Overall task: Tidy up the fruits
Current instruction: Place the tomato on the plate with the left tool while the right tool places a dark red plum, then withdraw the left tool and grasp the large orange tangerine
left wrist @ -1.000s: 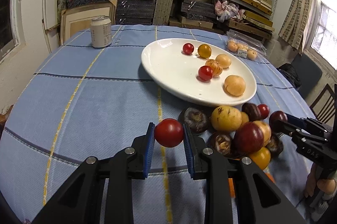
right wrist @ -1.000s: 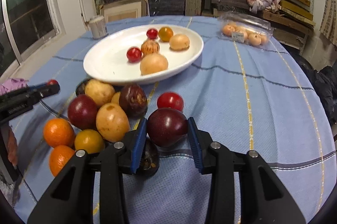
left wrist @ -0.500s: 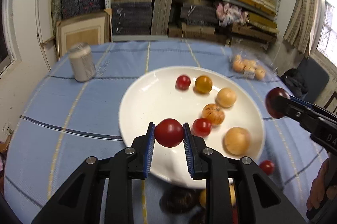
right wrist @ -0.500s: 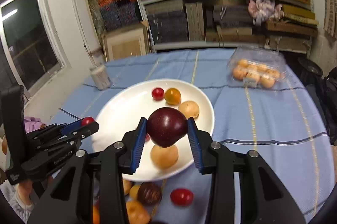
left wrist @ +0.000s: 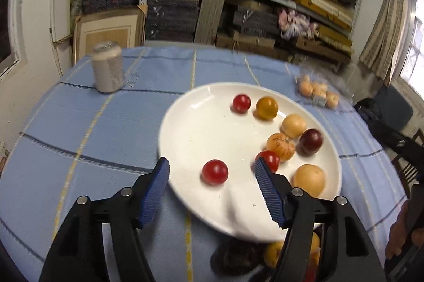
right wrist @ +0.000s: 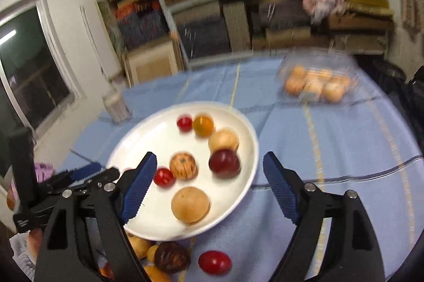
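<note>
Hanging over the white plate [left wrist: 185, 123] at mid-frame, both tongs have just been opening and grip nothing: the left tongs [left wrist: 212, 188] straddle a red tomato [left wrist: 215, 172] on the plate, the right tongs [right wrist: 209, 184] stand above a dark plum [right wrist: 224, 163] there.

A plate [left wrist: 185, 128] sits mid-frame on the table [left wrist: 79, 139], with fruit on its right half. A can [left wrist: 108, 66] stands at upper left, a fruit box [left wrist: 318, 93] at upper right. More fruit [right wrist: 169, 256] lies below the plate.
</note>
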### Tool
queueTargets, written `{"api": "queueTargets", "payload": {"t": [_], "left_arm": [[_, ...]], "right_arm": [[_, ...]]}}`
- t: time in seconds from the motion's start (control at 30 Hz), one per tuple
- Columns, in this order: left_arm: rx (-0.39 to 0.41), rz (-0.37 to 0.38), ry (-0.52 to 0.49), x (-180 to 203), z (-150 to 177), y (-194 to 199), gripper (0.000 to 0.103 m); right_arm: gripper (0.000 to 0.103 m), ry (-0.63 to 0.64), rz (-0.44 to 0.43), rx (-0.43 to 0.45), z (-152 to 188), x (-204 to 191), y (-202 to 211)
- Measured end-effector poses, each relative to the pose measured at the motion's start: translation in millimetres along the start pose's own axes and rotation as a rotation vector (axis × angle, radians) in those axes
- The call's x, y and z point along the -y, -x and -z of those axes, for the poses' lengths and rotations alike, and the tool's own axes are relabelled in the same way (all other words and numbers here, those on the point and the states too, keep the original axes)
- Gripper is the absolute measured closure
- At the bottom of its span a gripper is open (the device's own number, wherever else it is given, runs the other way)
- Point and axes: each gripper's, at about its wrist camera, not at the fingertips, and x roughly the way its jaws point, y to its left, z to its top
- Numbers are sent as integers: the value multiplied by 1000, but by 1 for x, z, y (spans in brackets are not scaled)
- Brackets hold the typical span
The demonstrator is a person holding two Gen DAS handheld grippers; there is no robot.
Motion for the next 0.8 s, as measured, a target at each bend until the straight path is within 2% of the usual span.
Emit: {"api": "queueTargets", "payload": {"t": [0.1, 0.13, 0.27, 0.43, 0.53, 0.6, 0.7, 0.8], "left_arm": [[19, -9, 14, -5, 15, 21, 34], [19, -20, 6, -5, 21, 26, 34], [9, -48, -27, -2, 52, 48, 34], [42, -9, -54, 7, 90, 85, 34], [54, 24, -105, 19, 111, 102, 33], [52, 40, -135, 26, 118, 106, 32], [24, 26, -201, 40, 125, 98, 32], [-10, 28, -217, 43, 128, 89, 32]], "right_arm": [[8, -32, 6, 78, 17, 8, 37], [7, -41, 14, 80, 24, 11, 43], [7, -96, 47, 5, 54, 25, 51], [5, -113, 58, 28, 67, 29, 69], [5, -135, 51, 20, 72, 33, 73], [5, -143, 50, 15, 73, 35, 72], [5, -149, 49, 10, 74, 36, 72], [5, -148, 49, 8, 75, 36, 72]]}}
